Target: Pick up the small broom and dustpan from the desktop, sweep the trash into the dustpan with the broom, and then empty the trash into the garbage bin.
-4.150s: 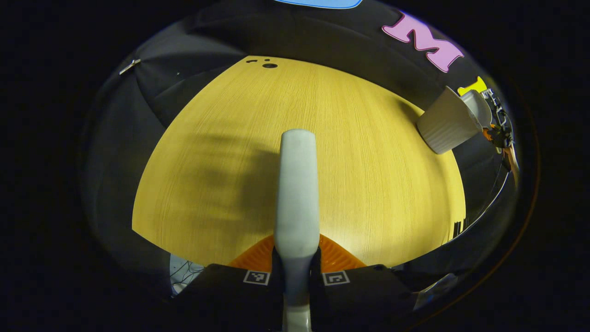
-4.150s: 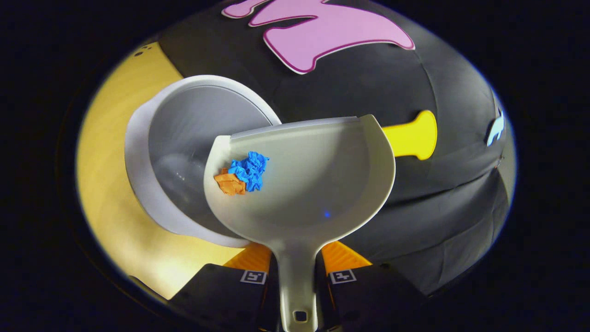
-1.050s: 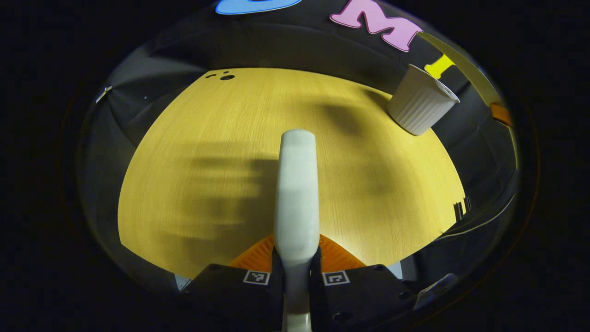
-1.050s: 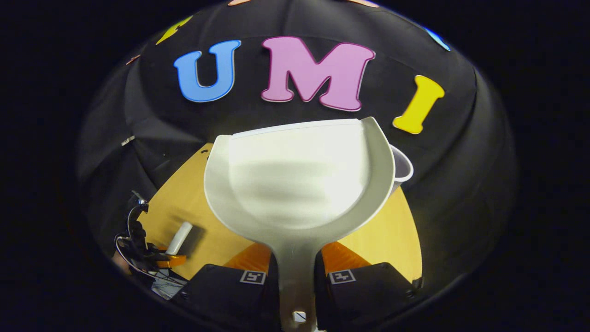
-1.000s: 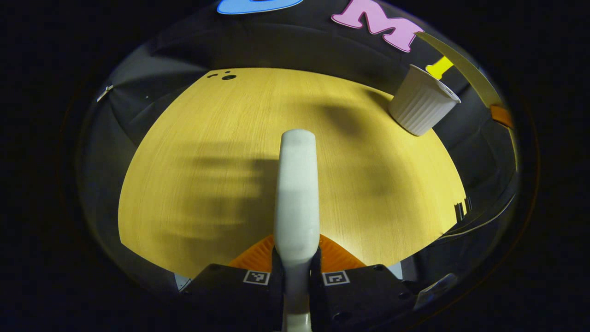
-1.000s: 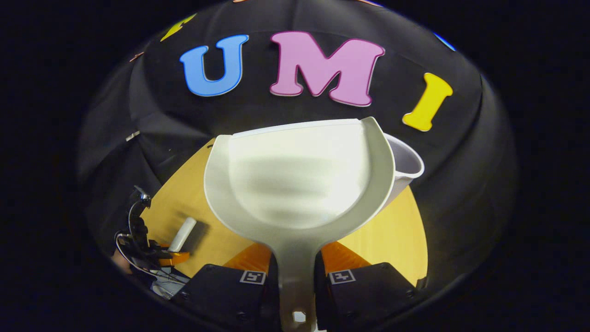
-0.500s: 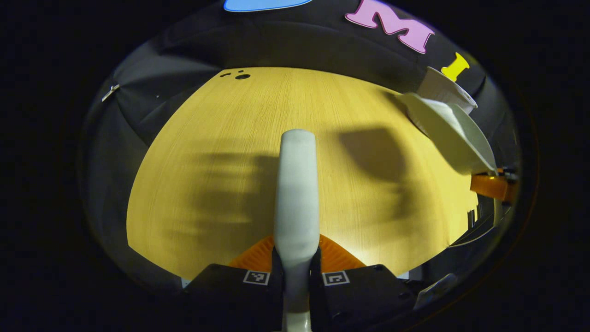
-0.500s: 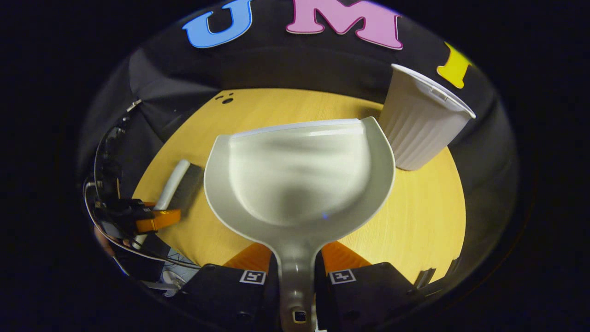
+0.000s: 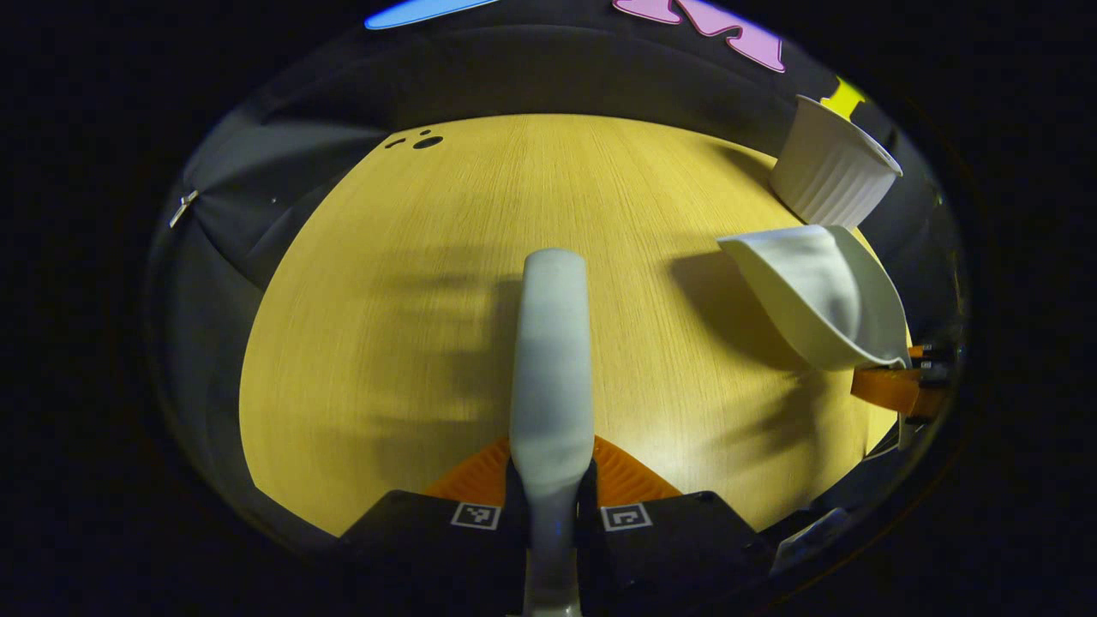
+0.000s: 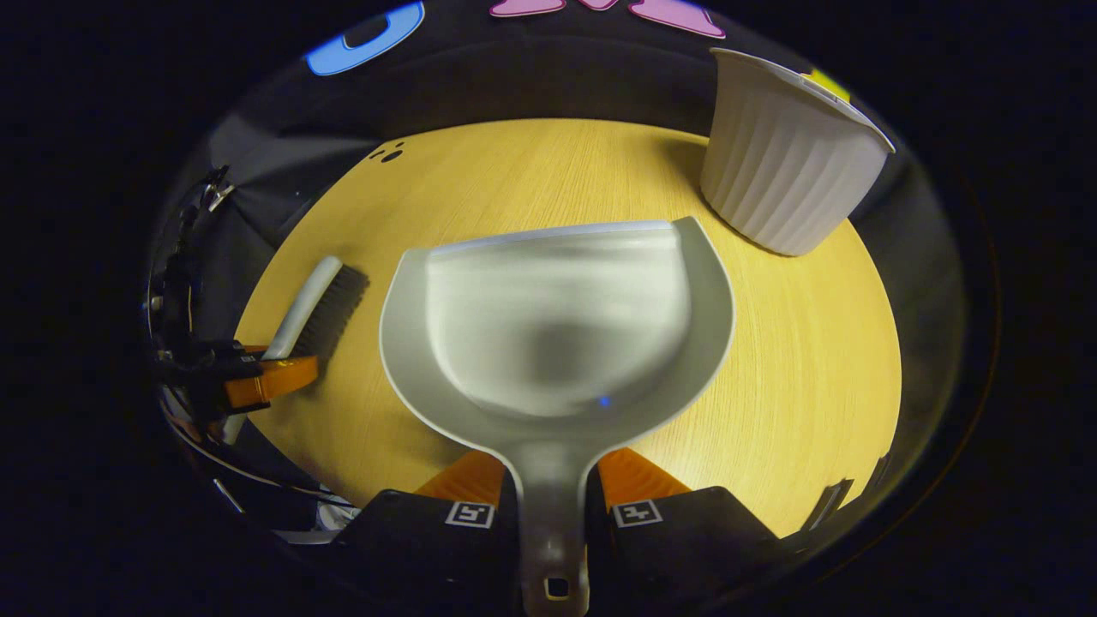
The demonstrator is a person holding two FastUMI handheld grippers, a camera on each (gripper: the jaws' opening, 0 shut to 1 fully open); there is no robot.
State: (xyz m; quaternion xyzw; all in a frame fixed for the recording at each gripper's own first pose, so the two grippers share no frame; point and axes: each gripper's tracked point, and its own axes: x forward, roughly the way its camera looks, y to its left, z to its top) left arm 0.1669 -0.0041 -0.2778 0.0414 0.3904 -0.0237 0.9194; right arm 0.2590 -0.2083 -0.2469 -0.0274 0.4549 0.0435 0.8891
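At six o'clock the right gripper (image 10: 553,501) clenches the dustpan (image 10: 557,334) handle, pan over the desktop (image 10: 814,360). The left gripper (image 9: 551,493) grips the broom (image 9: 553,360); the ribbed garbage bin (image 10: 784,163) stands at one o'clock.

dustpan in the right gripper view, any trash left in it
No, the dustpan held by the right gripper shows a bare scoop with no scraps inside.

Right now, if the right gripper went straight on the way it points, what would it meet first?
The right gripper holds the dustpan out ahead, aimed down at the table. The pan's front edge would likely touch bare wood first; the bin sits off to the right. Depth is unclear.
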